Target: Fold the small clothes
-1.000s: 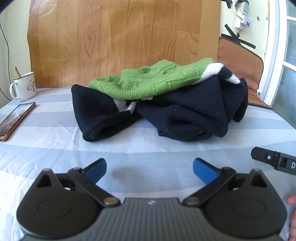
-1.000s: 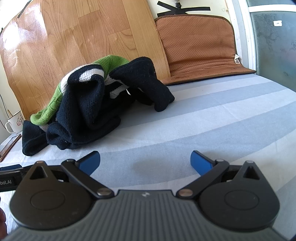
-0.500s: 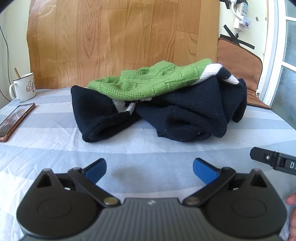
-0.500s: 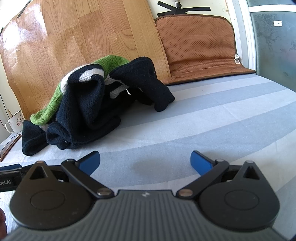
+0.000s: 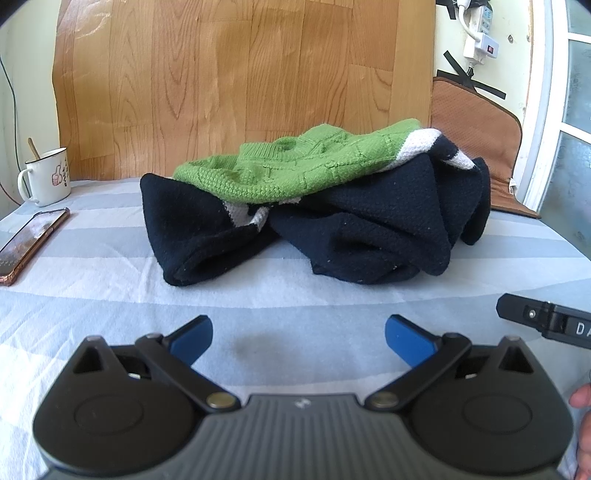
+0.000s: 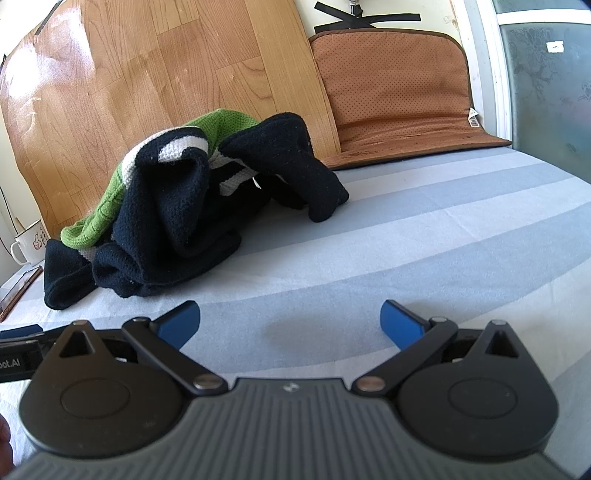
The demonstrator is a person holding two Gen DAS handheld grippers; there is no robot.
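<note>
A bed or table covered by a pale blue and white striped sheet (image 5: 92, 273) fills both views. Behind it, a large wood-grain panel (image 5: 240, 81) leans against the wall, and a brown padded mat (image 6: 391, 103) stands to its right.

In the middle of the sheet lies a crumpled knit sweater (image 5: 314, 210), navy with a green upper part and white stripes, heaped rather than flat. It sits well ahead of both grippers, with bare sheet between; nothing blocks the way to it.

The left gripper (image 5: 298, 334) rests low near the front edge, its blue-tipped fingers (image 5: 192, 338) spread wide and empty. The right gripper (image 6: 290, 325) is likewise spread wide and empty, with the sweater off to its left.

The left wrist view alone shows a phone (image 5: 33, 243) lying flat at the sheet's left edge in full, a white power strip (image 5: 480, 33) hanging on the wall, and part of the right gripper's body at the right edge beside a fingertip. A white enamel mug (image 5: 48, 175) with a stick in it stands behind the phone. The right wrist view alone shows a frosted glass pane (image 6: 546, 85) at far right, and one dark sleeve (image 6: 317, 177) trailing toward the mat.
</note>
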